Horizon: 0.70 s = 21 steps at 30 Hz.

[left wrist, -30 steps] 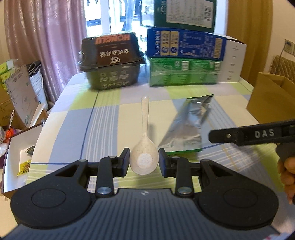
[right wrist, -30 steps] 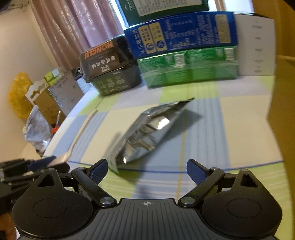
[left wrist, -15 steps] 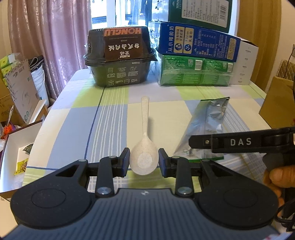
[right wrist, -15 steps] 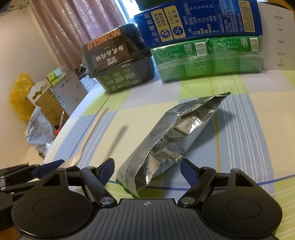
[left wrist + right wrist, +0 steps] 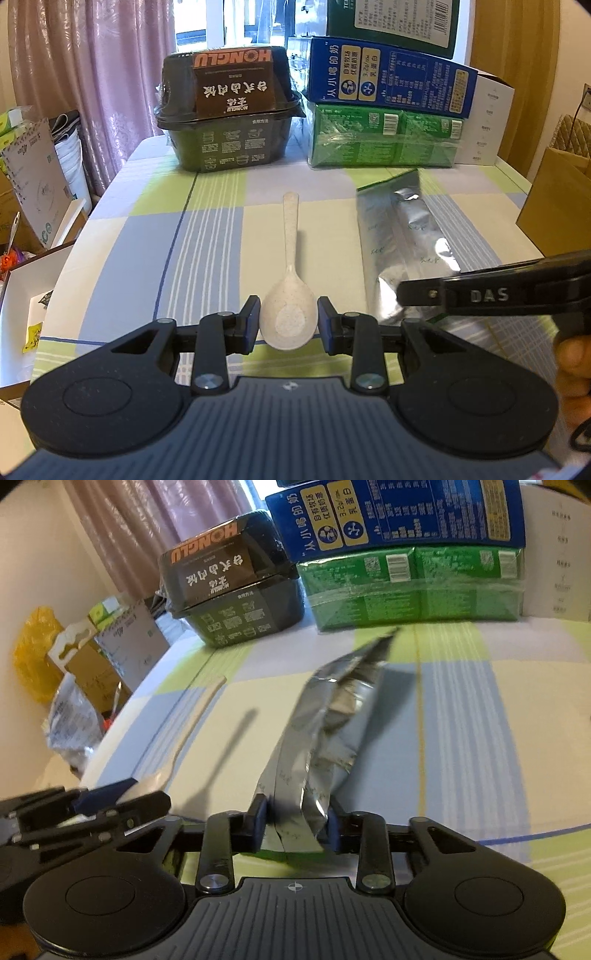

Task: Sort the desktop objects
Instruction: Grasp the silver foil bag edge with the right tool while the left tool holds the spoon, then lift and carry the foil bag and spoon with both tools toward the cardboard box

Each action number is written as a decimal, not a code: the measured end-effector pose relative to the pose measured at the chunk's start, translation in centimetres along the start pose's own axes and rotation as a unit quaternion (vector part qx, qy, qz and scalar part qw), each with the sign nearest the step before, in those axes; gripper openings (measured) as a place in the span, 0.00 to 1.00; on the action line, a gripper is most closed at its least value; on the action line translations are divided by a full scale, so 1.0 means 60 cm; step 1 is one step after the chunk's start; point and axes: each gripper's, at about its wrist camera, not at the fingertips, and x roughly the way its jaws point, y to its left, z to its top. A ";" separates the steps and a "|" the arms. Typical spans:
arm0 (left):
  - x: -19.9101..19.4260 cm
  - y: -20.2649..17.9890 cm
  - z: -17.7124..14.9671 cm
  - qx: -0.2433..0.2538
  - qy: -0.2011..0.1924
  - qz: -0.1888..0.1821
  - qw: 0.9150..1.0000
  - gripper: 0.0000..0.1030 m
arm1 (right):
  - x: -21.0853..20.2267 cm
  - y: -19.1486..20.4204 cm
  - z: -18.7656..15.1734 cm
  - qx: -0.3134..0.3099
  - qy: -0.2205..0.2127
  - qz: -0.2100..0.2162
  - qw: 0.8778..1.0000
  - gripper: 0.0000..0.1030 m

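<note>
Left wrist view: left gripper (image 5: 288, 320) pinches the spoon (image 5: 288, 314) bowl; right gripper (image 5: 297, 823) has apparently clamped the foil pouch (image 5: 325, 738) end. Both items grasped, neither sorted yet.

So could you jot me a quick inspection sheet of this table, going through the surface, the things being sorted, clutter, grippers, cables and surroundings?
Surface: checked tablecloth.
Job's things: pale spoon; silver foil pouch.
Clutter: dark food container, blue carton on green packs, white box.
Grippers: left gripper shut on spoon; right gripper shut on pouch.
Cables: nothing seen on the table.
Surroundings: pink curtain, cardboard boxes beside the table.
</note>
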 end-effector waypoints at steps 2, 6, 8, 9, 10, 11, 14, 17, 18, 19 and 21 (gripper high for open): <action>-0.001 -0.006 -0.001 0.001 0.003 -0.003 1.000 0.27 | -0.011 -0.006 -0.003 -0.004 0.009 -0.003 1.000 0.27; -0.008 -0.018 -0.008 0.001 0.009 -0.012 1.000 0.27 | -0.044 -0.023 -0.016 -0.006 0.029 -0.006 1.000 0.26; -0.014 -0.027 -0.014 0.000 0.015 -0.019 1.000 0.27 | -0.068 -0.032 -0.027 -0.008 0.039 -0.008 0.999 0.26; -0.017 -0.034 -0.020 0.003 0.017 -0.021 1.000 0.27 | -0.084 -0.038 -0.035 -0.009 0.044 -0.010 0.999 0.26; -0.021 -0.040 -0.025 0.006 0.021 -0.023 1.000 0.27 | -0.098 -0.043 -0.041 -0.009 0.049 -0.011 0.999 0.26; -0.025 -0.044 -0.031 0.006 0.025 -0.027 0.999 0.27 | -0.113 -0.047 -0.050 -0.007 0.052 -0.012 0.999 0.26; -0.041 -0.060 -0.045 0.005 0.035 -0.038 0.999 0.27 | -0.163 -0.059 -0.082 -0.012 0.059 -0.022 0.998 0.26; -0.067 -0.074 -0.055 0.001 0.038 -0.043 0.998 0.27 | -0.208 -0.066 -0.115 -0.027 0.046 -0.045 0.998 0.29; -0.076 -0.079 -0.058 0.002 0.039 -0.044 0.998 0.27 | -0.218 -0.068 -0.123 -0.029 0.041 -0.052 0.997 0.42; -0.085 -0.084 -0.062 0.005 0.039 -0.044 0.998 0.27 | -0.225 -0.070 -0.128 -0.027 0.035 -0.056 0.997 0.61; -0.099 -0.092 -0.067 0.007 0.040 -0.043 0.998 0.27 | -0.229 -0.069 -0.125 -0.028 0.019 -0.054 0.998 0.78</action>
